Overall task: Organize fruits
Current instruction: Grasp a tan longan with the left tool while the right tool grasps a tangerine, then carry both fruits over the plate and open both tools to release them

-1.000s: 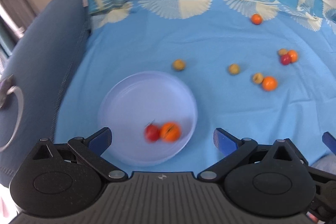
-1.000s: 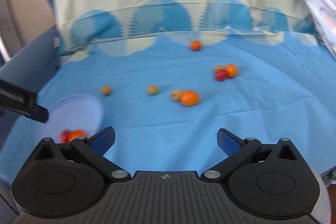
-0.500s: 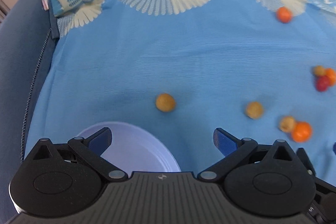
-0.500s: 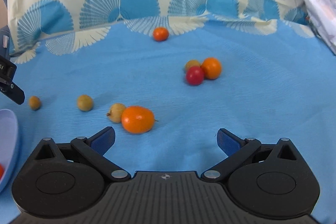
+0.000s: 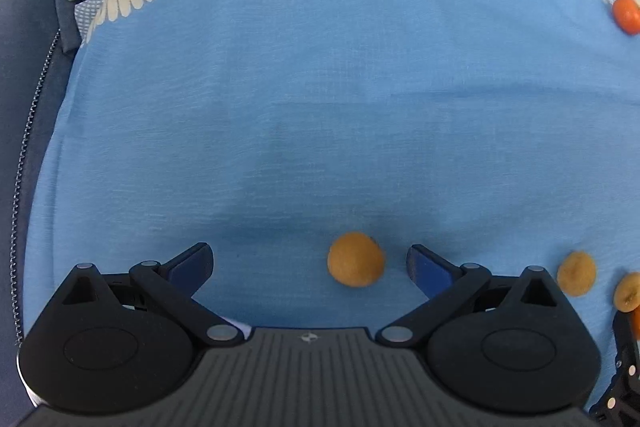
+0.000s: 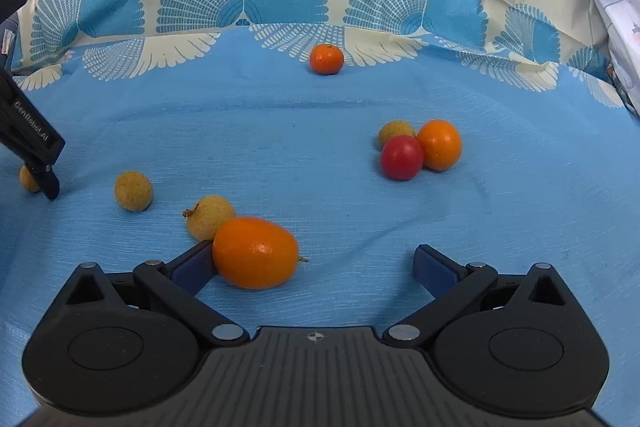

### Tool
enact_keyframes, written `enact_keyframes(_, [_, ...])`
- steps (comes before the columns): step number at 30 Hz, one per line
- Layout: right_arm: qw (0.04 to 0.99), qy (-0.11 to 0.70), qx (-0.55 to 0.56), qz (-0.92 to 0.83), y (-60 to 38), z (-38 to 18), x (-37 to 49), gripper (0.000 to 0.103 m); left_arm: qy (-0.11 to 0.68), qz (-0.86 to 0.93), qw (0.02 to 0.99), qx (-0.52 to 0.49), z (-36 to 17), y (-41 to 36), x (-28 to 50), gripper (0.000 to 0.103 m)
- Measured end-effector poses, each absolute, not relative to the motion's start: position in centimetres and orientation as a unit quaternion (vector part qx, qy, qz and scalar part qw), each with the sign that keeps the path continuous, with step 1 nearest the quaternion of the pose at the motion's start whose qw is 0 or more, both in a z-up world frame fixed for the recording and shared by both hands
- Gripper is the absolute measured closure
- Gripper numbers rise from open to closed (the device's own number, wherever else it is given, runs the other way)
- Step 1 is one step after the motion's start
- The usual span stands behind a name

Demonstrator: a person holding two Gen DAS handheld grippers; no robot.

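Observation:
My left gripper [image 5: 310,261] is open; a tan longan [image 5: 355,258] lies on the blue cloth between its fingers, nearer the right one. Two more longans [image 5: 576,273] lie to its right. My right gripper [image 6: 312,263] is open; an orange kumquat [image 6: 256,253] lies between its fingers, against the left fingertip [image 6: 194,263]. A longan [image 6: 210,217] touches the kumquat behind. Another longan [image 6: 133,191] lies further left. The left gripper [image 6: 28,131] shows at the left edge of the right wrist view, over a longan [image 6: 28,179].
A red cherry tomato [image 6: 401,157], an orange kumquat [image 6: 439,144] and a longan [image 6: 394,131] cluster at centre right. A mandarin [image 6: 326,59] lies by the patterned cloth fold [image 6: 280,7]. A dark blue cushion [image 5: 24,107] borders the left side.
Both grippers have moved forward and down to the cloth. The plate has dropped out of both views. The longan now lies between the left fingers, the kumquat between the right fingers.

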State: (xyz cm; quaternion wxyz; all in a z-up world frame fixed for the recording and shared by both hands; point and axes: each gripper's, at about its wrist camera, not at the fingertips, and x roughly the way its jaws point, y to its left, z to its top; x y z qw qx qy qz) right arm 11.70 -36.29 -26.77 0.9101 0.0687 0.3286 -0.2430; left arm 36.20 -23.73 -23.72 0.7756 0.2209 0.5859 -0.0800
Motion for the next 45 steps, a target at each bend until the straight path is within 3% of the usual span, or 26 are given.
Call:
enact_keyframes(1, [0.912, 0.326, 0.068, -0.239, -36.2, -26.7, 11.6, 0.008, 0.586, -0.082, 0.776, 0.219, -23.7, -23.7, 36.3, 0.001])
enact_keyframes(2, [0.916, 0.321, 0.065, -0.23, -36.0, -26.6, 11.5, 0.024, 0.585, -0.088, 0.777, 0.215, -23.6, -23.7, 36.3, 0.009])
enact_keyframes(3, [0.922, 0.315, 0.06, -0.218, -35.8, -26.4, 11.4, 0.051, 0.586, -0.101, 0.777, 0.205, -23.4, -23.6, 36.3, 0.018])
enact_keyframes(4, [0.926, 0.313, 0.054, -0.206, -35.5, -26.3, 11.4, 0.061, 0.591, -0.115, 0.776, 0.188, -23.1, -23.5, 36.2, 0.044])
enact_keyframes(5, [0.926, 0.312, 0.049, -0.208, -35.2, -26.2, 11.4, 0.061, 0.598, -0.121, 0.772, 0.176, -22.8, -23.4, 36.0, 0.072])
enact_keyframes(25, [0.901, 0.275, 0.113, -0.316, -38.9, -24.5, 8.3, 0.061, 0.529, -0.155, 0.81, 0.201, -14.1, -25.4, 25.7, 0.072])
enact_keyframes(33, [0.904, 0.246, 0.116, -0.33, -38.1, -19.1, 3.1, 0.061, 0.501, -0.174, 0.825, 0.192, -9.4, -22.7, 19.8, 0.072])
enact_keyframes(45, [0.948, 0.243, 0.092, -0.185, -27.3, -11.7, -3.7, 0.061, 0.466, -0.173, 0.855, 0.146, -3.3, -14.0, 12.5, 0.072])
